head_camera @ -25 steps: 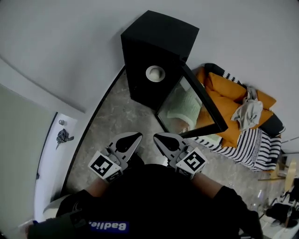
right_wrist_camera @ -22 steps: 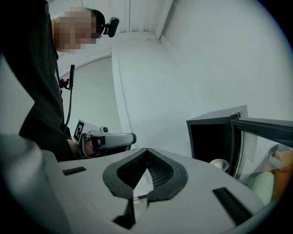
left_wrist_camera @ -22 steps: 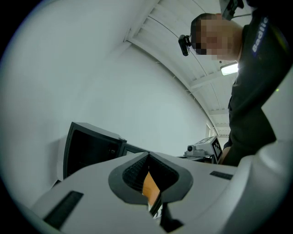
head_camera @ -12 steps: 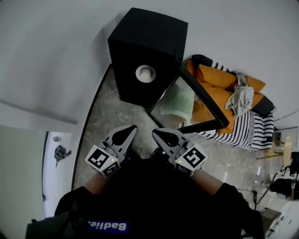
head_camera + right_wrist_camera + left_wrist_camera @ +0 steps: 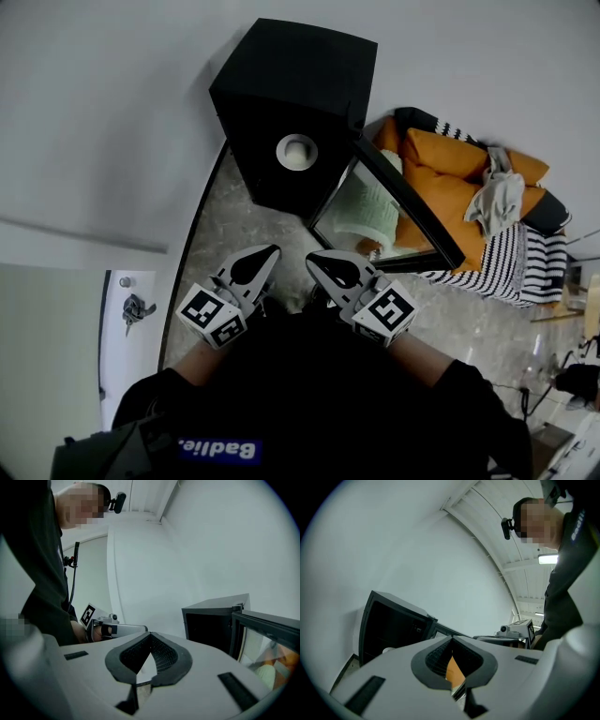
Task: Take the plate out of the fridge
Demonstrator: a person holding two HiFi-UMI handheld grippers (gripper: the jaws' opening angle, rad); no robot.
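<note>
We hold both grippers low and close to our body, side by side, tips pointing toward the fridge (image 5: 292, 94). The left gripper (image 5: 271, 250) has its jaws pressed fully together, and its own view shows the ribbed pads meeting at the tip with nothing between them. The right gripper (image 5: 314, 259) is the same: jaws together at the tip and empty.

The plate (image 5: 296, 151), white and round, lies inside the fridge's dark compartment, just behind the front edge of the opening and about midway across it. It sits ahead of the two grippers, roughly on the line that runs between their tips, well apart from both; a stretch of grey stone floor (image 5: 234, 225) separates them from it. Neither gripper touches the fridge.

The fridge's glass door (image 5: 398, 202) stands swung open from the right edge of the opening, angled out toward the right gripper's side. Beyond it is an orange sofa (image 5: 450, 183).
</note>
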